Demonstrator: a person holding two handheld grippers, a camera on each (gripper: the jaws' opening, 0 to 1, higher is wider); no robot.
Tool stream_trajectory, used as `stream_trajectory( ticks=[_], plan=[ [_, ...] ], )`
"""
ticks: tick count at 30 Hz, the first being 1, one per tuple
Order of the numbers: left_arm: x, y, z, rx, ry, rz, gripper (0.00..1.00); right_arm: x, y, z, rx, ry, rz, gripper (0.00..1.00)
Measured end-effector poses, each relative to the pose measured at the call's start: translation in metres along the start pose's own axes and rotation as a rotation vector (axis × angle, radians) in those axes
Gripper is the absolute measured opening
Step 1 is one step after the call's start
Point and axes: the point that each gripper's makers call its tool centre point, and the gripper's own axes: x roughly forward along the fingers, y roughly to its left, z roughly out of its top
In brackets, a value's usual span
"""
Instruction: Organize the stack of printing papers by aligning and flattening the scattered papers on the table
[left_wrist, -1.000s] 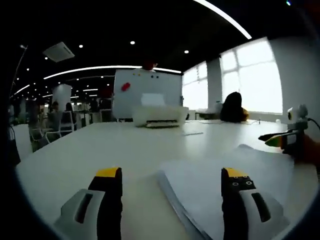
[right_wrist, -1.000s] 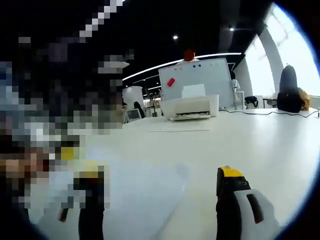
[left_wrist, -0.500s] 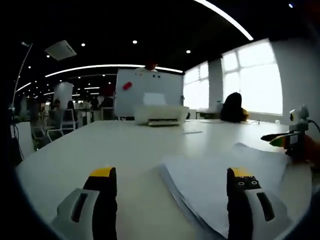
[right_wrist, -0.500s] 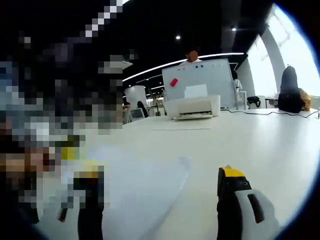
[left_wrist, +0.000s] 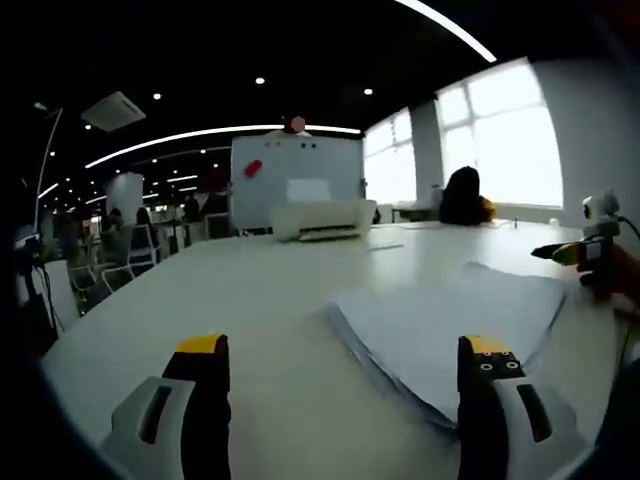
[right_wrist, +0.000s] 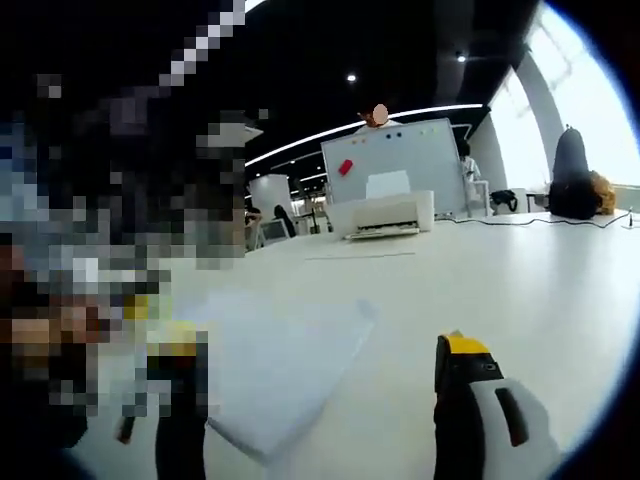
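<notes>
Now the paper stack (left_wrist: 450, 330) sits further ahead of the left gripper (left_wrist: 345, 375) than half a second ago: before, its near edge ran under the right-hand jaw tip; in the left gripper view it now lies past the tips, with bare table (left_wrist: 250, 300) between the jaws. Camera has pulled back and tilted a little, so part of that shift is the view, not the paper. In the right gripper view the stack (right_wrist: 275, 365) also shows more thickness at its near corner than before and reads as a raised slab.

Stack lies flat on the white table, edges roughly squared. In the left gripper view its long axis runs from near-centre away toward the right, far corner pointing at the right gripper (left_wrist: 585, 255), which hovers at that end with a hand behind it. In the right gripper view the near corner points down between the jaws.

Left gripper jaws wide apart, holding nothing. Right gripper (right_wrist: 320, 385) jaws also wide, nothing between them; left jaw partly behind mosaic.

Far end of table: white printer (left_wrist: 322, 218), whiteboard (left_wrist: 295, 180) behind it.
</notes>
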Motion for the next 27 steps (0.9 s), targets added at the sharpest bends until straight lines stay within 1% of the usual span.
stream_trajectory(
  ticks=[5, 6, 9, 11, 15, 20, 22, 27],
  plan=[
    [-0.013, -0.001, -0.002, -0.017, 0.011, -0.014, 0.97, -0.011, 0.001, -0.002, 0.013, 0.012, -0.011, 0.9],
    [-0.017, -0.002, -0.002, -0.02, 0.016, -0.021, 0.97, -0.015, 0.0, -0.001, 0.01, 0.002, -0.022, 0.9],
    [-0.024, -0.003, -0.003, 0.002, 0.032, -0.028, 0.97, -0.024, 0.002, -0.001, -0.021, 0.022, -0.034, 0.9],
    [-0.03, -0.003, -0.001, 0.009, 0.038, -0.031, 0.97, -0.029, 0.004, -0.001, -0.037, 0.034, -0.038, 0.9],
    [-0.042, -0.005, 0.006, 0.017, 0.033, -0.043, 0.97, -0.037, 0.0, 0.002, -0.046, 0.036, -0.037, 0.9],
    [-0.054, -0.011, 0.012, 0.022, 0.055, -0.066, 0.97, -0.048, -0.007, 0.003, -0.06, 0.065, -0.044, 0.9],
    [-0.058, -0.012, 0.014, 0.029, 0.059, -0.07, 0.97, -0.052, -0.006, 0.004, -0.056, 0.072, -0.039, 0.9],
    [-0.069, -0.014, 0.017, 0.019, 0.076, -0.082, 0.97, -0.064, -0.006, 0.005, -0.039, 0.095, -0.042, 0.9]
  ],
)
